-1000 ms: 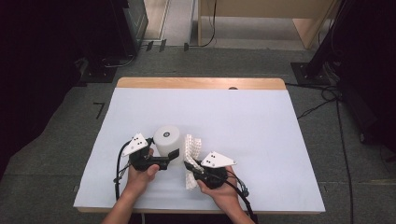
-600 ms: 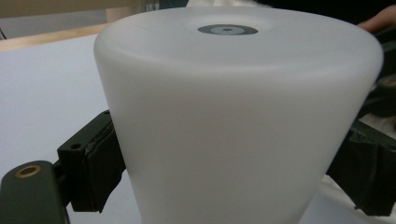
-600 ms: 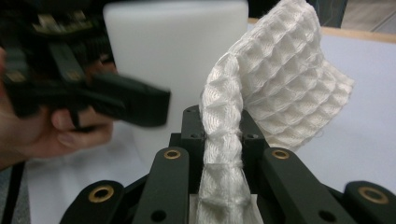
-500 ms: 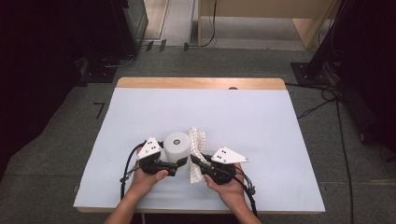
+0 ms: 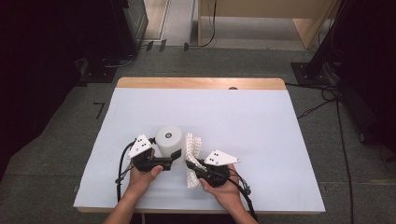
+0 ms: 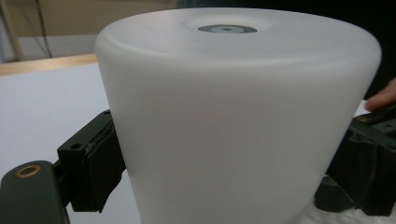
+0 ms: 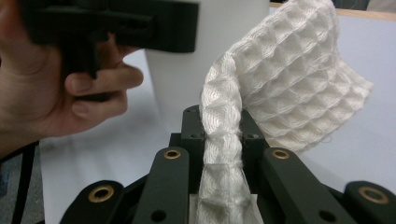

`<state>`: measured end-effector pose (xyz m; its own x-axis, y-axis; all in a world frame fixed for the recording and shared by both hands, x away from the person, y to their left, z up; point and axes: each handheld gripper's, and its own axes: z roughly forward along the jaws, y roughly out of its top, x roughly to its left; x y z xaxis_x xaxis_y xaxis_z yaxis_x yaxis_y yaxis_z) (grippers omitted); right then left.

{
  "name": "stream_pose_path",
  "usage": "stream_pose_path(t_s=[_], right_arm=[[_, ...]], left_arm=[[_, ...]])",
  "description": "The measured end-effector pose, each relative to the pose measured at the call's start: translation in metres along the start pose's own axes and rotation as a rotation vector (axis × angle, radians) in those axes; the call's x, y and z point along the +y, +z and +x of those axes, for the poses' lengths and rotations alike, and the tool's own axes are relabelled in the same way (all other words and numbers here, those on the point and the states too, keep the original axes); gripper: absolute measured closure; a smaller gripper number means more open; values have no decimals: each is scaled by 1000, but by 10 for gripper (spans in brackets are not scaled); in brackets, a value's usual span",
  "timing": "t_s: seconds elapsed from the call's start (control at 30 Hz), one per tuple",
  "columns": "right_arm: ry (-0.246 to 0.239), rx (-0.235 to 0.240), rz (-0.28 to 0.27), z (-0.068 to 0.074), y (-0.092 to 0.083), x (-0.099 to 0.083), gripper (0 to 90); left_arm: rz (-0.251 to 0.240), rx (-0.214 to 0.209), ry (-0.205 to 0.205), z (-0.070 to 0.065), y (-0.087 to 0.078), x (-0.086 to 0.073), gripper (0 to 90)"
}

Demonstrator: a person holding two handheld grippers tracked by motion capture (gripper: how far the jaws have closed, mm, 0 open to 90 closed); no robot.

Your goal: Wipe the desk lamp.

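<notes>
A white bench (image 5: 261,121) stands on a grey floor. At its near edge, the left gripper (image 5: 172,157) grasps an upright cup (image 5: 169,141). The right gripper (image 5: 192,164) pinches a cloth (image 5: 192,148) just right of the cup.

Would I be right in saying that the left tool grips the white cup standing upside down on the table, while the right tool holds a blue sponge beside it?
Not quite: the right tool holds a white waffle-weave cloth, not a blue sponge, as the right gripper view shows. The rest stands: the left tool grips the white cup, upside down on the table.
</notes>
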<state>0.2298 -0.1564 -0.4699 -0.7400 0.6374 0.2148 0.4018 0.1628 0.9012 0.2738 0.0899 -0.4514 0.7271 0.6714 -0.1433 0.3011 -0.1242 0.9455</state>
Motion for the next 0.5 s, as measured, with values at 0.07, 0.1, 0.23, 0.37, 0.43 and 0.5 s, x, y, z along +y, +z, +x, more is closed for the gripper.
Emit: stream_pose_path(t_s=[0.07,0.1,0.23,0.37,0.43,0.5], right_arm=[[6,-10,-3,-2,-2,0,781],[10,-22,-10,-4,-3,1,781],[46,-76,-35,-16,-12,3,782],[69,-107,-52,-25,-18,4,781],[77,-113,-54,-26,-20,4,782],[73,-114,-57,-27,-20,4,781]], left_arm=[[9,42,40,-2,3,-2,86],[19,60,58,-3,5,-3,86],[58,115,111,-6,12,-11,85],[103,114,142,-8,18,-16,85],[110,117,151,-9,19,-19,84],[118,111,138,-8,18,-19,84]])
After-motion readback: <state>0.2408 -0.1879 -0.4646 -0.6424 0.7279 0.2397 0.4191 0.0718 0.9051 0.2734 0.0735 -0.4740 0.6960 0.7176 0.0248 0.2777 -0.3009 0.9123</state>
